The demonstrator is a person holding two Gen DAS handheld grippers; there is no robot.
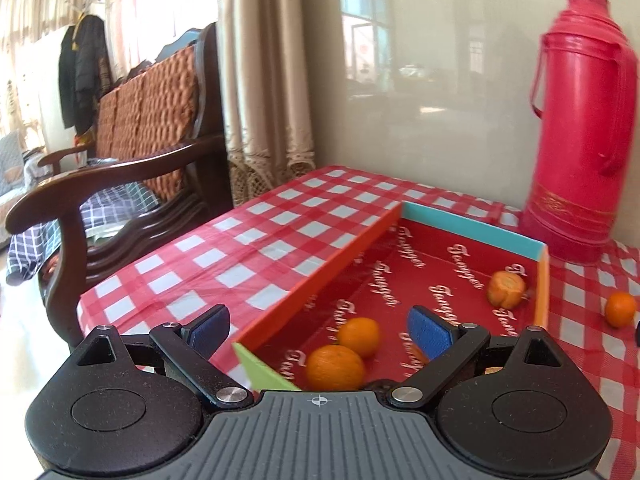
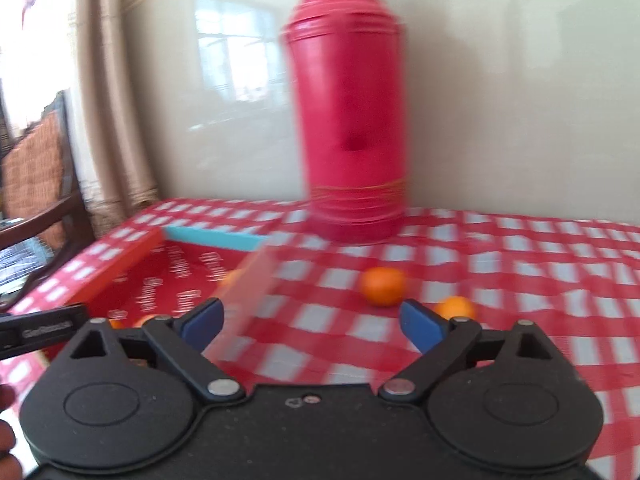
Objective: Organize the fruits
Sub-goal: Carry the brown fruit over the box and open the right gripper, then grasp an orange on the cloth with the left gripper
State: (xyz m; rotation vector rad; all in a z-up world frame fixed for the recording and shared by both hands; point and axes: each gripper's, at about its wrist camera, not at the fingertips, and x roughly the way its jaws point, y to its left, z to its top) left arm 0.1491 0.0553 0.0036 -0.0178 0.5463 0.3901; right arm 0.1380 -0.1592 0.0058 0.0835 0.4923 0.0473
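Orange fruits (image 1: 335,366) lay in the red box (image 1: 320,280) at lower centre. Both the left gripper (image 1: 319,328) and right gripper (image 2: 312,322) gaped wide, holding nothing.

The left gripper (image 1: 318,330) is matte black with a grey ribbed plate at its middle, printed with a small white crosshair. Two round black housings flank the plate, each with a raised disc and a triangular cut-out. Black link bars, pinned by silver rivets, carry fingers (image 1: 427,330) faced with blue pads. The right gripper (image 2: 311,320) has the same black housings, rivets and blue-padded fingers (image 2: 420,324), but its middle plate is speckled black. A sliver of skin shows at the lower left edge of the right wrist view.
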